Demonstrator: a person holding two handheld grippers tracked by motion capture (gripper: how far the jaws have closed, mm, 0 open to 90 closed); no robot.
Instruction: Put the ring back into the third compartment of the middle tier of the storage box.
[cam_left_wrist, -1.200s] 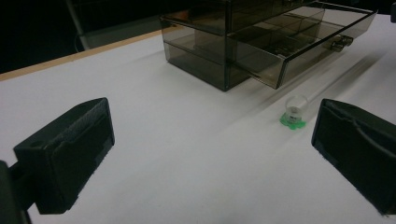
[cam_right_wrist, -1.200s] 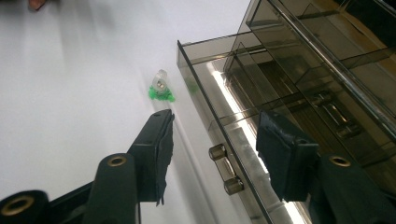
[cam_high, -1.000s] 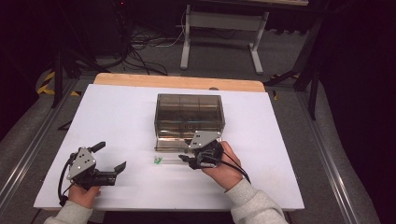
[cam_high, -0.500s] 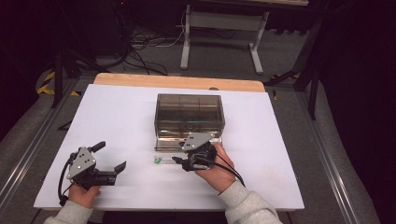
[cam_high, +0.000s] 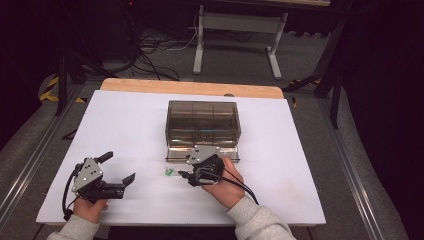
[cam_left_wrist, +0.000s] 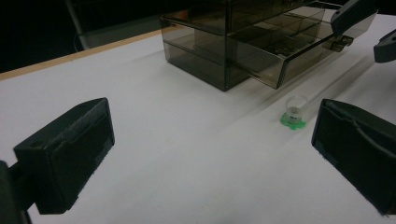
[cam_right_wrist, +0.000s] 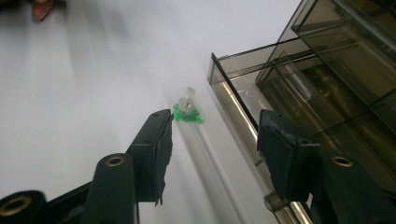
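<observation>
Since the earlier high view, the right gripper (cam_high: 186, 175) has slid leftward in the picture, away from the front of the smoked-plastic drawer box (cam_high: 202, 121) and toward the small green-based clear piece (cam_high: 168, 173), while the left gripper (cam_high: 131, 178) stays where it was at the lower left of the desk (cam_high: 125, 115). In the right gripper view the fingers (cam_right_wrist: 156, 140) stand part-open with nothing between them, the green-based clear piece (cam_right_wrist: 187, 108) lying on the white surface just ahead of the left finger's tip and not yet between the two. The pulled-out bottom drawer (cam_right_wrist: 243, 102) sits at the right of that frame, close beside the piece. I judge the step to be the approach for picking the piece up, likely to put it in the open drawer; the next move calls for bringing the fingers down to either side of the piece and closing on it without clipping the drawer's corner. The left gripper view shows its own fingers (cam_left_wrist: 70, 154) spread wide and empty, and gives a low side look at the piece (cam_left_wrist: 293, 114) standing upright on its green foot, which the high view leaves as a mere speck.
</observation>
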